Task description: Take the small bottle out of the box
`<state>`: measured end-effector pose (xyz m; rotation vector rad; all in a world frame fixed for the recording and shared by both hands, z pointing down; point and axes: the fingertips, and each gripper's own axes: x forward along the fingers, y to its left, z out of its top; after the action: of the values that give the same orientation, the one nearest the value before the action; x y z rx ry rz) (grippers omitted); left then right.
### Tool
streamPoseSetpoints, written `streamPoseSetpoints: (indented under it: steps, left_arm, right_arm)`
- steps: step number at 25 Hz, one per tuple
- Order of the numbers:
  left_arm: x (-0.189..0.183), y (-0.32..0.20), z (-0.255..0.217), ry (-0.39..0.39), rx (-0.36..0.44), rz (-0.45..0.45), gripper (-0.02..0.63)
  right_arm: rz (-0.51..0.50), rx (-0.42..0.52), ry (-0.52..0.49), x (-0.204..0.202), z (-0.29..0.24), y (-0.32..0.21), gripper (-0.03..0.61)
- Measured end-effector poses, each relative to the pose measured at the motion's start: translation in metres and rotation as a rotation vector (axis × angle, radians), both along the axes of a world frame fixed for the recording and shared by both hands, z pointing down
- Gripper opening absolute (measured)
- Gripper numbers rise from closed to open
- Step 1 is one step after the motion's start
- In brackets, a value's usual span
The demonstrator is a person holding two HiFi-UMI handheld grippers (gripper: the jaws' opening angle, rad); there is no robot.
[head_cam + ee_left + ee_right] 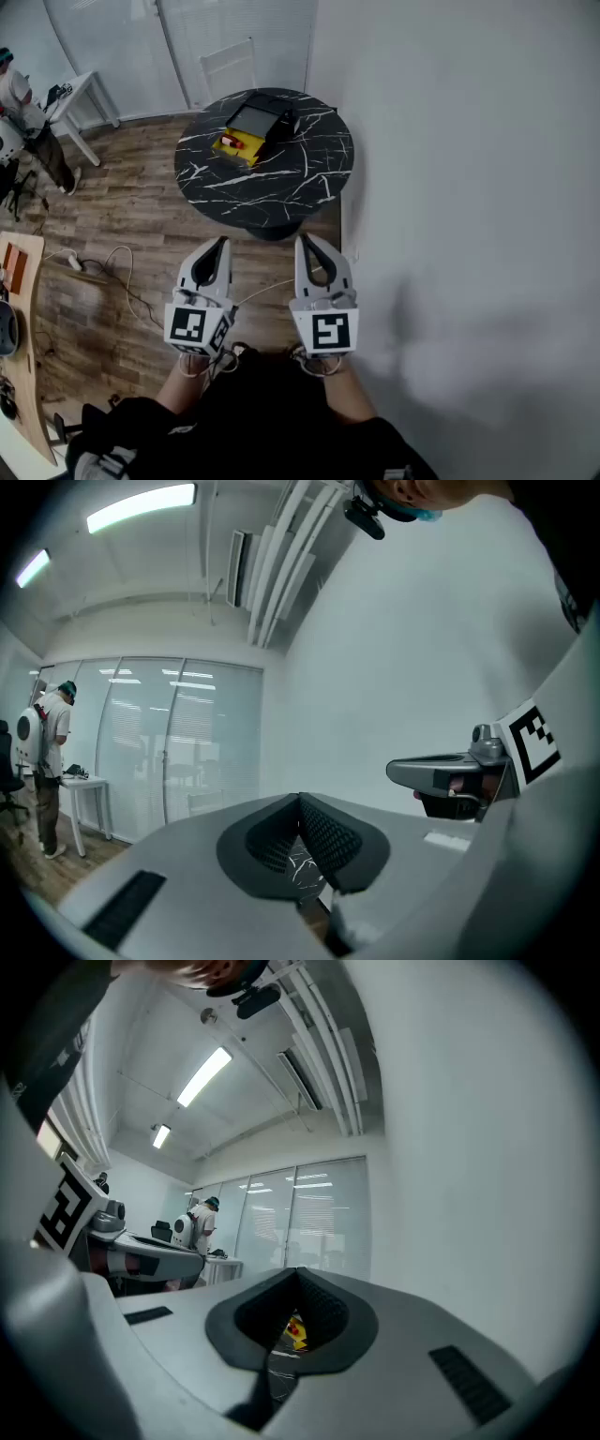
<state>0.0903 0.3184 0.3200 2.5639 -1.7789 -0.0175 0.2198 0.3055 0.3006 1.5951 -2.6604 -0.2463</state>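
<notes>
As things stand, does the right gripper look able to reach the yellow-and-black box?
Probably not: the right gripper hangs short of the yellow-and-black box on the round black marble table; nothing stands between.

Dark box on the round table
The box (265, 119), dark with a grey top, lies on the black marbled table (300, 178); a yellow and red item (234, 142) touches its left end.

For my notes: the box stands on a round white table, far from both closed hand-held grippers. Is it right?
Wrong colour: the head view shows a round black table, white-veined. The box stands on it, far from the closed left hand-held gripper and right hand-held gripper.
</notes>
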Motion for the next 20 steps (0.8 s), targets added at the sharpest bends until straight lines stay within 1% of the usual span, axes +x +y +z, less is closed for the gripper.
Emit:
streamPoseSetpoints:
  steps: [6,9,11,15,20]
  left_arm:
    - [-0.012,0.009,0.005,0.000,-0.008,-0.005,-0.002]
    - [-0.023,0.010,0.004,0.004,-0.008,0.001,-0.002]
    - [-0.033,0.010,0.007,0.001,-0.012,0.006,-0.002]
    - [-0.049,0.006,0.020,0.025,-0.040,0.032,-0.002]
    - [-0.075,0.008,0.031,0.017,-0.072,0.064,-0.002]
  right_arm:
    - [-0.063,0.005,-0.073,-0.015,-0.002,0.006,-0.005]
    - [-0.036,0.010,-0.052,-0.023,-0.001,0.002,-0.005]
    - [-0.025,0.007,-0.057,-0.031,-0.001,0.000,-0.005]
    - [-0.025,-0.006,-0.062,-0.054,0.006,-0.002,-0.005]
    - [0.009,-0.039,-0.065,-0.081,0.014,-0.009,-0.005]
